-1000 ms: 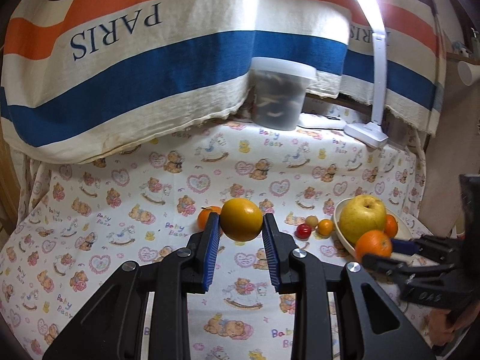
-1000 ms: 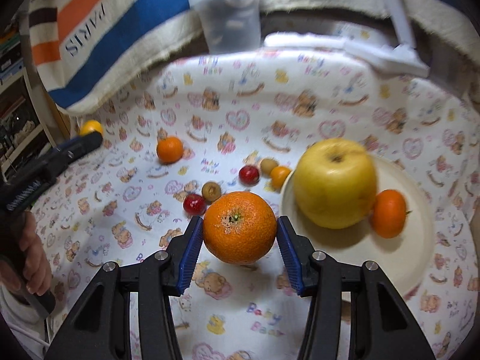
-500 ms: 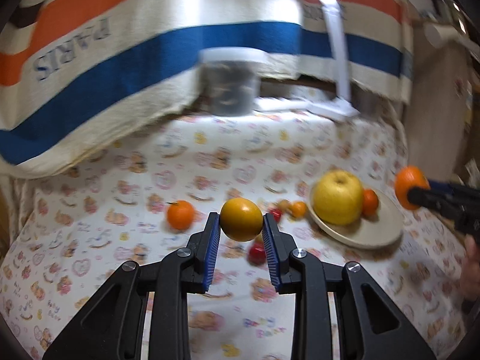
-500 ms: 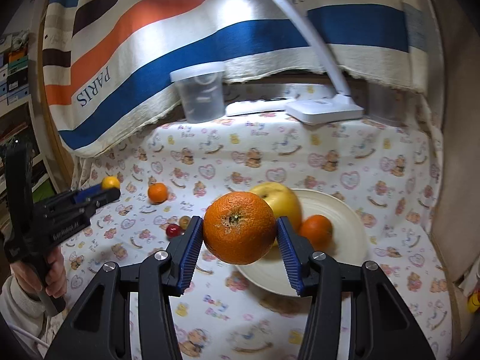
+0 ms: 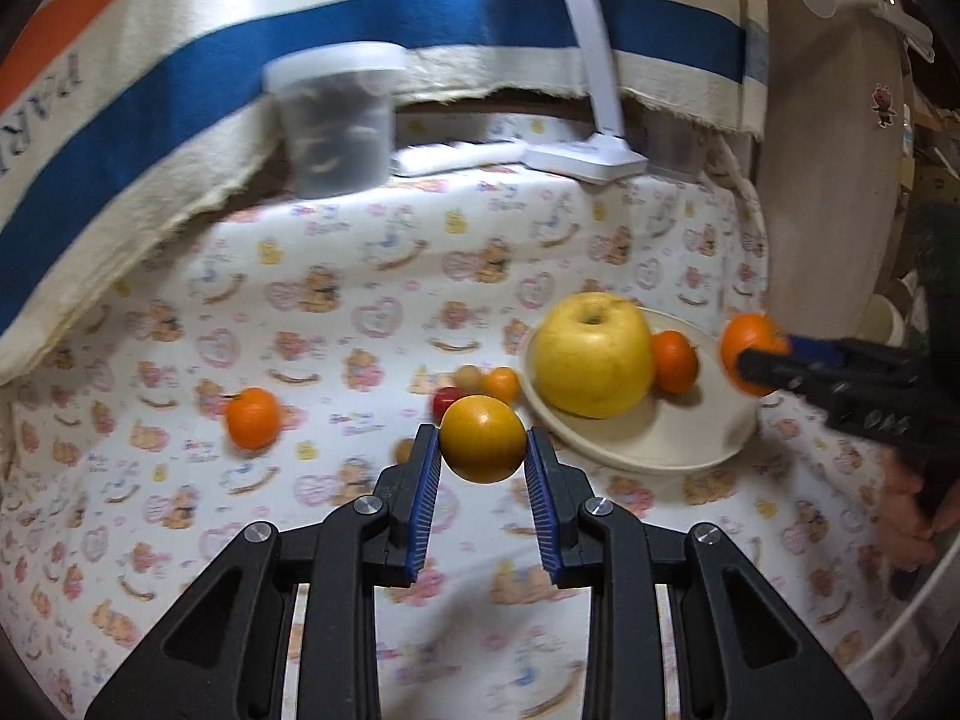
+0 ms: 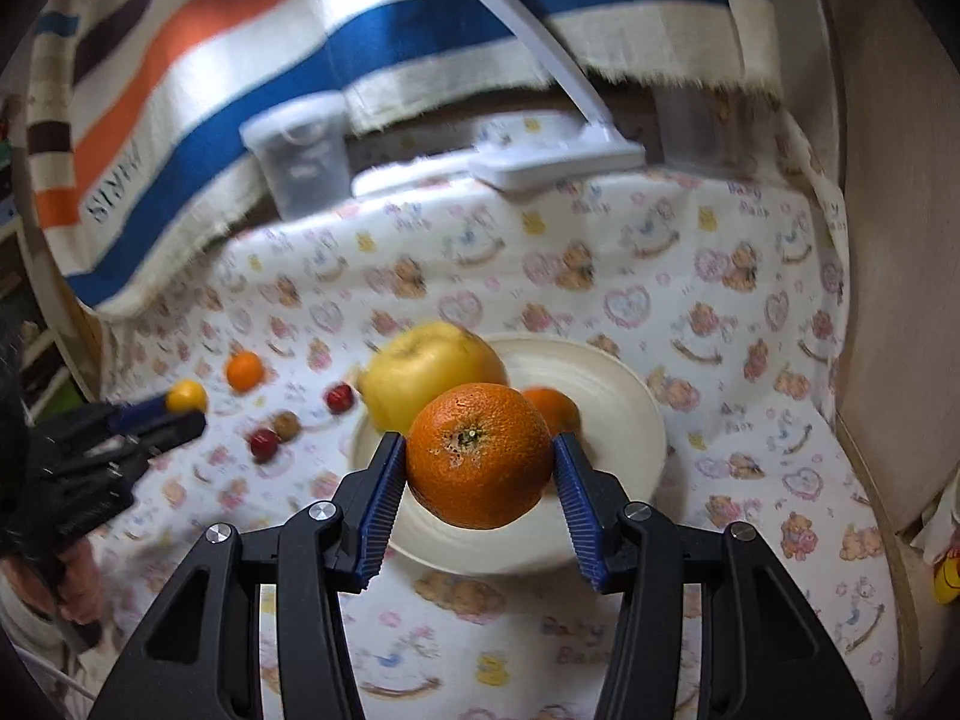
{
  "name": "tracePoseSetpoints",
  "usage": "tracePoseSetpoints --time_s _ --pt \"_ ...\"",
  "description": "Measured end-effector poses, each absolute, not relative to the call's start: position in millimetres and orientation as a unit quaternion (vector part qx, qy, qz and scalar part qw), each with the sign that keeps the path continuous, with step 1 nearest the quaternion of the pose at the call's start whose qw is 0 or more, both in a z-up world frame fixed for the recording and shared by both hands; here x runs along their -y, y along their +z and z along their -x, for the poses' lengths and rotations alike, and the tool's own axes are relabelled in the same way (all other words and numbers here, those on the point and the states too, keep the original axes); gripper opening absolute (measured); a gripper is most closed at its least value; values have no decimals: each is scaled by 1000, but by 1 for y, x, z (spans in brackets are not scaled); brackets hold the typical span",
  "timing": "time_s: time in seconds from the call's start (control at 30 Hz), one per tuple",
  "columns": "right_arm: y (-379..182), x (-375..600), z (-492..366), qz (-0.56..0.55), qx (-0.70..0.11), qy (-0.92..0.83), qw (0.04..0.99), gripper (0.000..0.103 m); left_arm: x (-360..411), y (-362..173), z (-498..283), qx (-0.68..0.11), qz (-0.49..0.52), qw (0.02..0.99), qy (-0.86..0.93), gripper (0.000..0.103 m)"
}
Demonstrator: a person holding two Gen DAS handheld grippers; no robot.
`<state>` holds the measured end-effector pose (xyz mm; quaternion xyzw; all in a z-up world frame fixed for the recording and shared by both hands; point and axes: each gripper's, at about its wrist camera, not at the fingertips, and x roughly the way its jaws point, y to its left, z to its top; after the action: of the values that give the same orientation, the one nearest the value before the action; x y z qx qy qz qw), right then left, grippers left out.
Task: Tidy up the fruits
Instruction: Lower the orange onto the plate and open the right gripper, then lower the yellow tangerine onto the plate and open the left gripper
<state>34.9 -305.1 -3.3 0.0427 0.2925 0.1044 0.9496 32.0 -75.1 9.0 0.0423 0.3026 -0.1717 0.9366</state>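
So we've got fruit in both hands right now. Our right gripper (image 6: 479, 468) is pinching a big orange (image 6: 478, 455) between its blue pads, held in the air right over the near rim of the cream plate (image 6: 624, 396), so that one looks like the closer drop. Our left gripper (image 5: 482, 461) is clamped on a smaller yellow-orange citrus (image 5: 482, 437), off the plate's left side and above the cloth, so we'd guess it has to swing right. On the plate: a yellow apple (image 5: 591, 354) with a small tangerine (image 5: 675, 360) touching it. Left of the plate, little red and orange fruits, and one loose tangerine (image 5: 253, 417) farther out
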Motion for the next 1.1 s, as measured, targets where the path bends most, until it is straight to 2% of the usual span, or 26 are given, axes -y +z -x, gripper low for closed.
tracePoseSetpoints --time_s 0.33,0.87,0.9,0.93,0.97,1.0,1.1 --pt "-35 319 -57 -68 -370 114 919 52 131 -4 -63 -366 -33 902 -228 28" --pt "-41 321 -65 -80 -383 116 913 52 151 -23 -75 -389 -39 887 -245 28" --pt "-40 321 -65 -82 -381 116 914 53 151 -24 -75 -389 -43 887 -246 28" --pt "-40 322 -64 -89 -378 117 914 59 152 -24 -75 -389 -45 886 -248 28" --pt "-39 324 -63 -104 -372 120 914 69 153 -24 -74 -387 -47 886 -250 28" --pt "-37 326 -62 -118 -366 126 915 72 153 -23 -74 -386 -49 886 -251 28" --pt "-32 331 -57 -132 -353 130 917 73 156 -24 -73 -385 -60 887 -248 28"
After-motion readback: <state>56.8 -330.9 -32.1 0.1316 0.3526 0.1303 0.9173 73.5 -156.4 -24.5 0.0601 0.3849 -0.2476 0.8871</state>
